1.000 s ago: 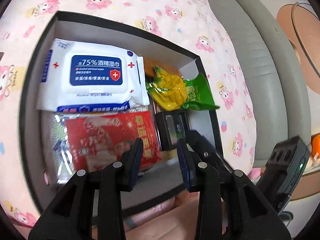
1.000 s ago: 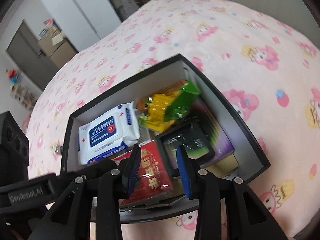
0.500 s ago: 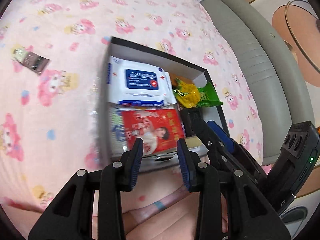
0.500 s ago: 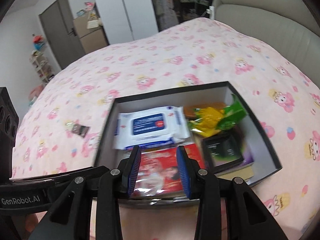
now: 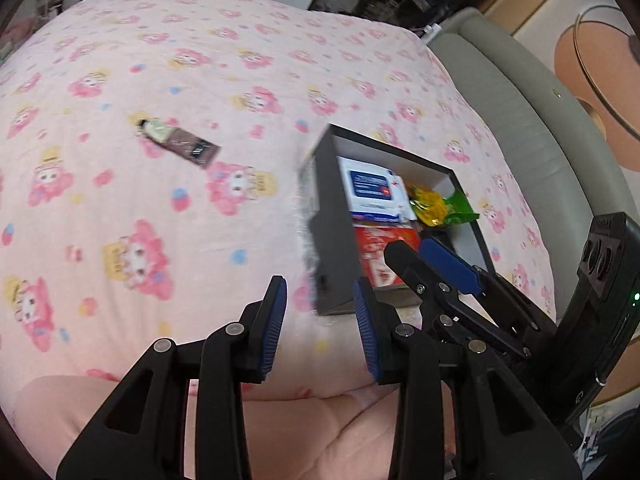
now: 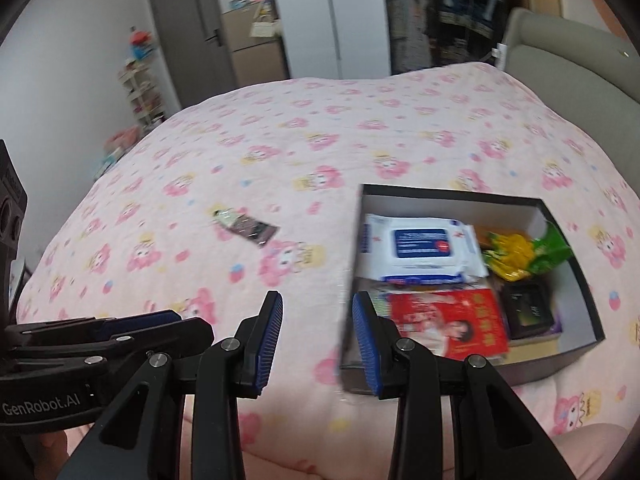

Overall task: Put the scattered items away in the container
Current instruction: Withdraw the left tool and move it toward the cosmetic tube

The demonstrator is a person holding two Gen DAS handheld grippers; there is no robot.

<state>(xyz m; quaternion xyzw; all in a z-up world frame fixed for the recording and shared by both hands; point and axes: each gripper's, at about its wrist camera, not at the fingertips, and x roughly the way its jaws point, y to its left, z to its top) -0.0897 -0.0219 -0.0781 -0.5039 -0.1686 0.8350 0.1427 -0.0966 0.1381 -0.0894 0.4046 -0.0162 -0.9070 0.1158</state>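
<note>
A black open-topped cardboard box with a white lining (image 6: 472,200) sits on a bed covered by a pink quilt printed with cartoon characters (image 6: 280,160). Inside lie a white pack of wet wipes with a blue label and small red crosses (image 6: 420,248), a yellow and green crinkled snack bag (image 6: 524,254), a red foil packet showing a portrait and yellow characters (image 6: 444,324), and a flat black box (image 6: 528,314) resting on a purplish one. The label text is too blurred to read.

Well apart from the box, out on the quilt, lies a slim brown sachet with a pale green end (image 6: 246,226), the one loose item outside the container.

The right wrist view looks across the bed to a grey door, white wardrobe fronts and a cluttered shelf, and shows the full interior of the box. It also catches the side of the other tool at lower left, where the white lettering "GenRobot.AI" can be read. The left wrist view sees the box more steeply from its left wall, so the black box is mostly hidden, and it alone shows a grey padded headboard (image 5: 532,112) and a round orange shape on the wall.

The left gripper (image 5: 320,320) is empty, its blue-padded fingers spread apart above the quilt near the box's corner. The right gripper (image 6: 318,342) is likewise empty with its fingers apart, hovering by the box's left wall.
</note>
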